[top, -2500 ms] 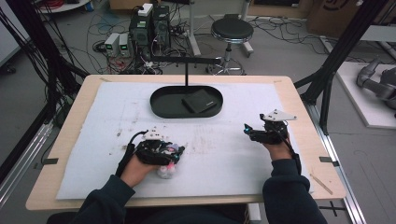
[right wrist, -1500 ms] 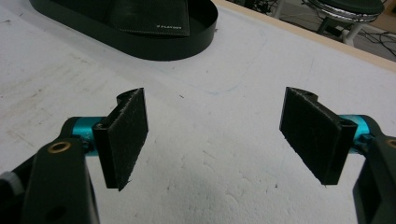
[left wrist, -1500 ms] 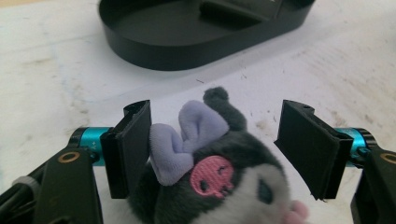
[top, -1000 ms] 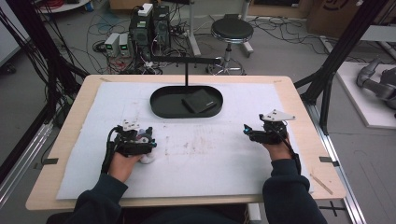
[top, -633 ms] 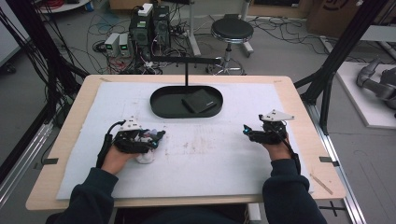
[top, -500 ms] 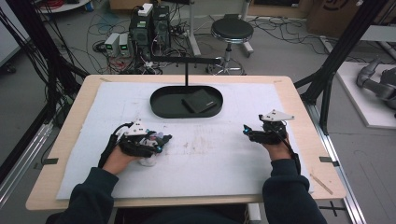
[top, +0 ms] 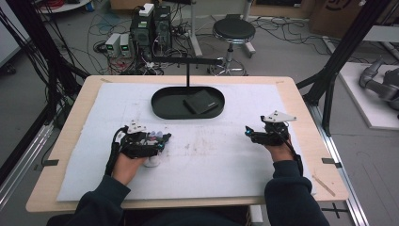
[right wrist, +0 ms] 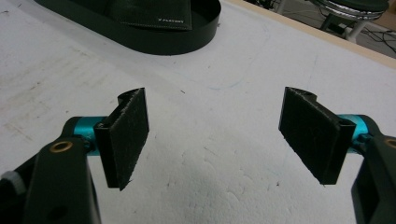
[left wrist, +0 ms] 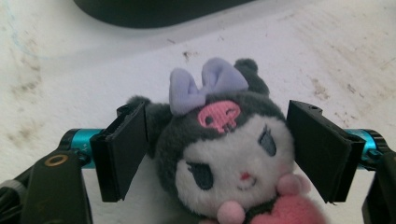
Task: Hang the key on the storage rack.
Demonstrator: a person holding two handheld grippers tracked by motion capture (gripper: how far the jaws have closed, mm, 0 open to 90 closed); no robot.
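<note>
Fuzzy plush toy (left wrist: pixel 224 154) (satin-like bow), matt black tray (top: pixel 164 106)

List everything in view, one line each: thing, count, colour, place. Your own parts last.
Plush: one, grey, white and pink with a lilac bow, between the left jaws; a gap shows at one jaw.
Tray: one, black, oval, far middle of the mat.
Wallet: one, black, in the tray.
Mat: one, white, stained, covering the table.
Table: one, wooden.
Stool: one, black, beyond the table.
Left gripper: black, jaws just opening.
Right gripper: black, open, empty.
</note>
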